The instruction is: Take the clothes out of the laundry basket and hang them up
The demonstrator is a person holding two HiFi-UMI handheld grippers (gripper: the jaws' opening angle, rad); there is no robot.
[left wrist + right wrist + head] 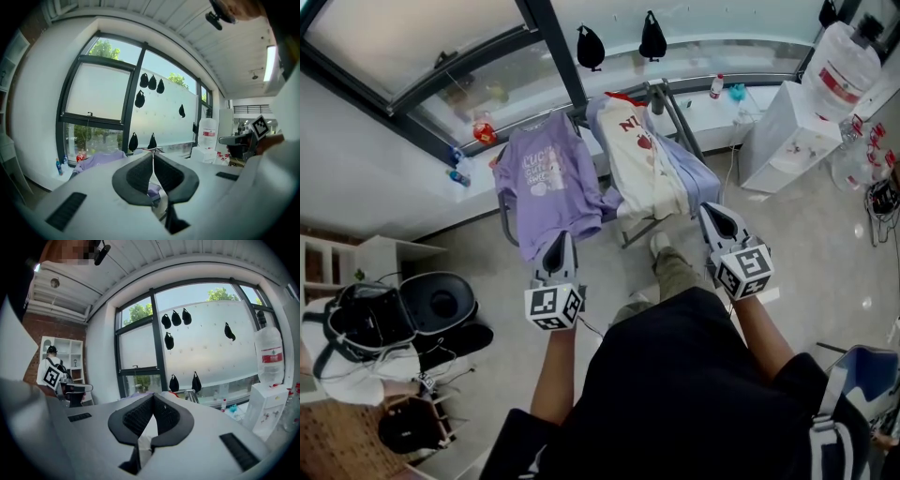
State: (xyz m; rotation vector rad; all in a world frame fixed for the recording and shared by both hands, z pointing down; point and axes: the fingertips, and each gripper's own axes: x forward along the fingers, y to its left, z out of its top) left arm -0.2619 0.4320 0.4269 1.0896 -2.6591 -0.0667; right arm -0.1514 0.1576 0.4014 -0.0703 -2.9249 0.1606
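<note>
A purple printed shirt (546,183) hangs on the metal drying rack (667,98) in front of the window. Beside it on the rack hang a cream shirt (642,164) and a pale blue garment (692,178). My left gripper (560,240) is held just below the purple shirt's hem, its jaws shut with nothing between them. The right gripper (714,214) is at the lower right corner of the pale blue garment, also shut and empty. In the left gripper view the left gripper (153,159) has its pads together, the purple shirt (99,159) beyond them. In the right gripper view the right gripper (153,400) is likewise closed. No laundry basket is clearly seen.
A white cabinet (787,131) with a large water bottle (848,66) stands to the right of the rack. A black round container (441,302) and bags lie on the floor at the left. Small bottles (459,172) stand on the window sill. A blue and white bag (862,380) is at the lower right.
</note>
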